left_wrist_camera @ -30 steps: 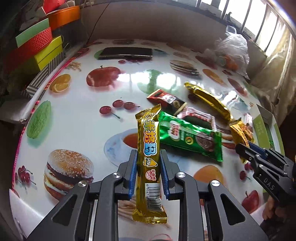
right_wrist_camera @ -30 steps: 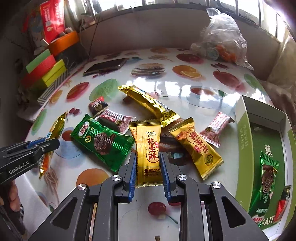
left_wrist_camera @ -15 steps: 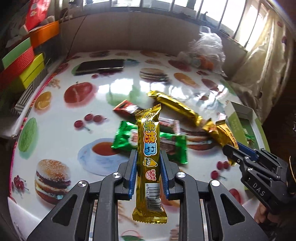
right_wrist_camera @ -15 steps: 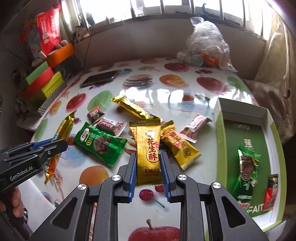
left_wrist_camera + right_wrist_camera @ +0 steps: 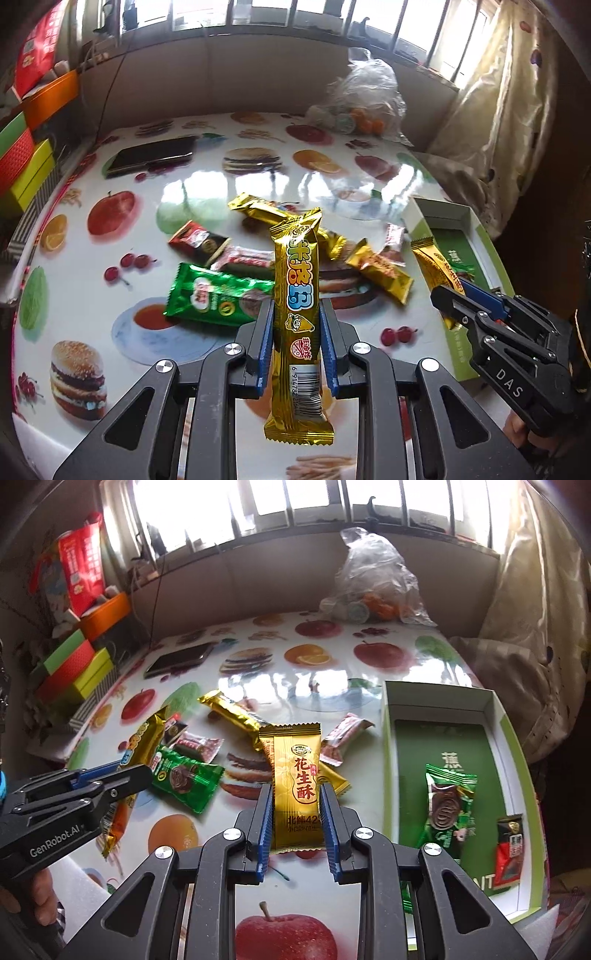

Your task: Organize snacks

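Note:
My left gripper (image 5: pixel 296 314) is shut on a long gold snack bar (image 5: pixel 297 295), held upright above the table. My right gripper (image 5: pixel 296 797) is shut on a yellow peanut-crisp packet (image 5: pixel 295 775), also lifted. Each gripper shows in the other's view: the right gripper (image 5: pixel 448 291) with its yellow packet (image 5: pixel 439 269), the left gripper (image 5: pixel 142 771) with its gold bar (image 5: pixel 142 738). On the table lie a green wafer packet (image 5: pixel 214 299), a gold bar (image 5: pixel 258 208), a small yellow packet (image 5: pixel 380 273) and red-wrapped sweets (image 5: pixel 197 240). The green-and-white box (image 5: pixel 513 738) at the right holds a green packet (image 5: pixel 447 805) and a red-black one (image 5: pixel 509 842).
A fruit-print cloth (image 5: pixel 110 206) covers the table. A dark phone (image 5: pixel 151 157) lies at the back left, coloured boxes (image 5: pixel 74 668) are stacked at the left edge, and a clear plastic bag (image 5: pixel 373 579) of items sits against the back wall. A curtain hangs at the right.
Both grippers have risen and drawn back from the table with their snacks still gripped. The views have swung right, so the green box now shows more fully.

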